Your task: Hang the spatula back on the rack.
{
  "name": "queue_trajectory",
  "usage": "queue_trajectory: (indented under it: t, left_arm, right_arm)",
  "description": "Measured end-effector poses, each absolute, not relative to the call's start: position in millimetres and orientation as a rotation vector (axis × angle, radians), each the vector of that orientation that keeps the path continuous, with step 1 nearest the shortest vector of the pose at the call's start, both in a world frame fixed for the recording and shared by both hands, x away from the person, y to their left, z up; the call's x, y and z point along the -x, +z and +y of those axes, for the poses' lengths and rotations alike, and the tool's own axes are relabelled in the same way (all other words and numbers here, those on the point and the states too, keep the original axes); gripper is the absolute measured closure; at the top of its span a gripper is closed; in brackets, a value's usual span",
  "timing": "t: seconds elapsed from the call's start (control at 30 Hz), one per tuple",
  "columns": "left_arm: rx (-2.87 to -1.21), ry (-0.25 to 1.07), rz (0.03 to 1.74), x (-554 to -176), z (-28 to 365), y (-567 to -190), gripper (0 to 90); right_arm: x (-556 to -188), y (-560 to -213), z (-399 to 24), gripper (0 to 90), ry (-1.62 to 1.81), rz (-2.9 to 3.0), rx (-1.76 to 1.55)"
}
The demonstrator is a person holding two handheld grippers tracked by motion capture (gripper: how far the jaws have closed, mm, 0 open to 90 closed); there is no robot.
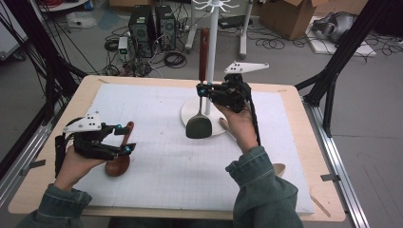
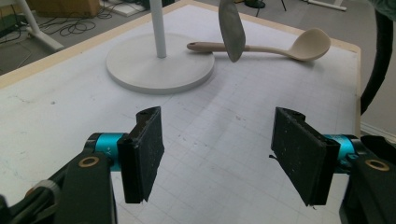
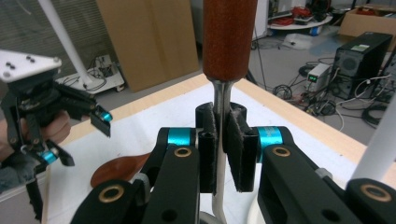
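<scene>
High view: the right gripper [image 1: 205,90] held a spatula [image 1: 201,95] upright by its metal shank, blade just above the white stand base [image 1: 190,110]. The left gripper [image 1: 124,138] hovered, released, over a brown wooden spoon [image 1: 119,161] on the mat.

Left gripper view: jaws stood wide apart above the gridded mat [image 2: 224,140]; a beige ladle [image 2: 280,46] lay beyond the base.

Right gripper view: jaws were clenched on the shank below the red-brown handle [image 3: 229,37].

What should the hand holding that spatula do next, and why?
Probably lift it toward the hooks atop the white stand. The right gripper is shut on the spatula by its metal shank, upright, blade hanging just above the stand's base, handle still below the hooks.
</scene>
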State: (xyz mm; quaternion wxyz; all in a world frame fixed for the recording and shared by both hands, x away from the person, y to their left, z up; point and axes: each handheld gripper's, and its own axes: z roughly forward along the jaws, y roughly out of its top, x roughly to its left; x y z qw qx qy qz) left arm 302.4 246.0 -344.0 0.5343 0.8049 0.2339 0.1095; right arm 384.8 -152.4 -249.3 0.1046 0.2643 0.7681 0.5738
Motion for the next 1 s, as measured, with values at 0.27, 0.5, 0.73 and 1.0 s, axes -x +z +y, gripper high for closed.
queue_trajectory:
  t: [0.27,0.5,0.73,1.0]
  left_arm:
    - [-1.918,0.263,0.562,-303,247,-347,34.3]
    - [-1.915,0.261,0.561,-303,246,-347,34.4]
    - [-1.92,0.254,0.554,-303,246,-347,34.4]
    - [-1.918,0.252,0.55,-303,248,-347,34.3]
  right_arm:
    - [-397,-234,-152,83.7,1.67,2.243,-0.79]
    - [-408,-222,-154,83.8,1.66,2.211,-0.819]
    - [-419,-214,-155,83.7,1.621,2.201,-0.845]
    - [-428,-217,-155,83.7,1.589,2.201,-0.893]
